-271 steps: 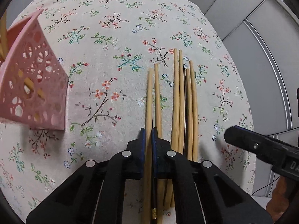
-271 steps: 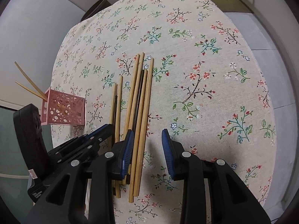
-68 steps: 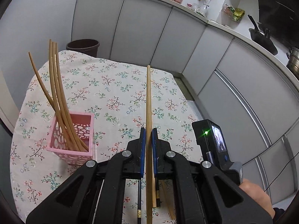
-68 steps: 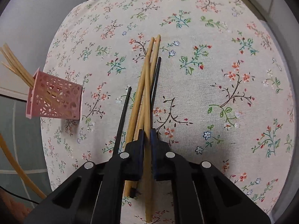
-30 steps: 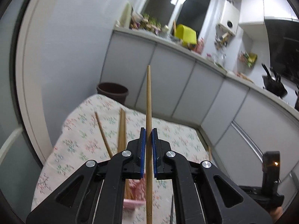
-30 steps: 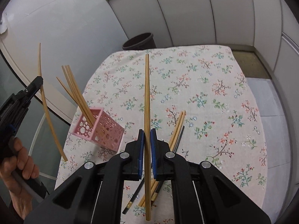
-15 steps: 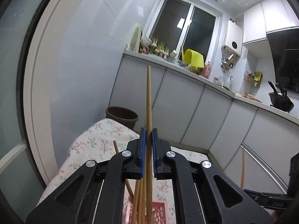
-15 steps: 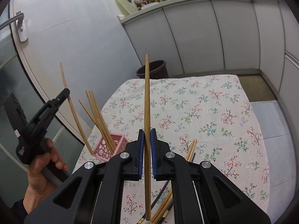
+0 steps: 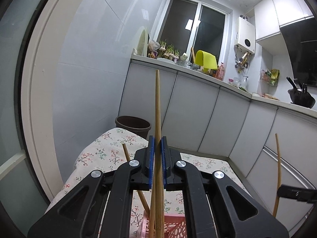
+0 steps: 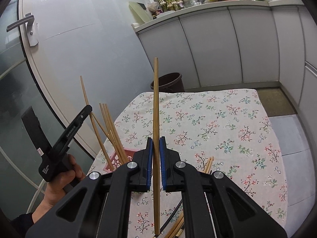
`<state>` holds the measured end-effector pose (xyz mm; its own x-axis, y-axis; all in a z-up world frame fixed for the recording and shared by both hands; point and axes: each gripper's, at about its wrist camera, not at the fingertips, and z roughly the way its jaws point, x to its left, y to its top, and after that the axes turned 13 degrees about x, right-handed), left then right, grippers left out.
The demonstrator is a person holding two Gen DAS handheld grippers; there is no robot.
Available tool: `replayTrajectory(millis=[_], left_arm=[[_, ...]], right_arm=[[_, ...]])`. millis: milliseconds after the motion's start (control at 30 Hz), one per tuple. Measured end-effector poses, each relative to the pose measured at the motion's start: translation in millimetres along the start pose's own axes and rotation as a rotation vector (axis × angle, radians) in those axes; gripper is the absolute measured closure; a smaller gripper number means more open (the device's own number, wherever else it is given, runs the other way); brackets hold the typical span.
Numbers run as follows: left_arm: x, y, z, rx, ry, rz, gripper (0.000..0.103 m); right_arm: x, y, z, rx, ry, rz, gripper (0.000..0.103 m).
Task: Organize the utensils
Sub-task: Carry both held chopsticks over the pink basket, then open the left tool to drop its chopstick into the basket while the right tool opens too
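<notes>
My left gripper (image 9: 156, 138) is shut on a bamboo chopstick (image 9: 157, 103) that stands nearly upright over the pink basket (image 9: 174, 226). In the right wrist view a hand holds the left gripper (image 10: 89, 108), and its chopstick (image 10: 87, 101) slants down into the pink basket (image 10: 116, 158) beside several chopsticks (image 10: 111, 127) standing there. My right gripper (image 10: 156, 138) is shut on another bamboo chopstick (image 10: 156, 99), held upright above the table. Loose bamboo chopsticks (image 10: 209, 163) and a black one (image 10: 174, 214) lie on the cloth under it.
The table carries a floral cloth (image 10: 218, 129). A brown bin (image 10: 168, 81) stands behind its far edge. A glass door with a handle (image 10: 21, 25) is at the left, close to the basket. Grey cabinets (image 10: 218, 49) line the back wall.
The left gripper has sunk with its chopstick, whose lower end now sits among those in the basket. The right gripper has risen and tipped its chopstick more upright.
</notes>
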<state>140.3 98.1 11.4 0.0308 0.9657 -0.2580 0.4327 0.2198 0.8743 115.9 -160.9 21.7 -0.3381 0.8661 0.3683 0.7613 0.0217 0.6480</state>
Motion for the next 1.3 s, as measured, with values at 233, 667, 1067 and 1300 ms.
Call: replayTrajectory(millis=[233,667,1067,1300], left_arm=[[-0.9,-2.3,2.5,-0.002,0.003,0.022,0.097],[-3.1,-19.5,26.4,0.144,0.041,0.118,0.096],[7.3,-4.0,7.0,0.372,0.046,0.025,0.066],[36.1,-16.6,5.9,0.604,0.094,-0.153,0.054]], right_arm=[[5.3,0.6,-5.4,-0.022,-0.005,-0.015,0.096],[8.3,4.1,-7.6,-0.058,0.005,-0.004,0.096],[13.5,16.4,22.0,-0.074,0.035,0.051,0.096],[34.9,29.8,44.2,-0.143,0.085,0.078,0.096]])
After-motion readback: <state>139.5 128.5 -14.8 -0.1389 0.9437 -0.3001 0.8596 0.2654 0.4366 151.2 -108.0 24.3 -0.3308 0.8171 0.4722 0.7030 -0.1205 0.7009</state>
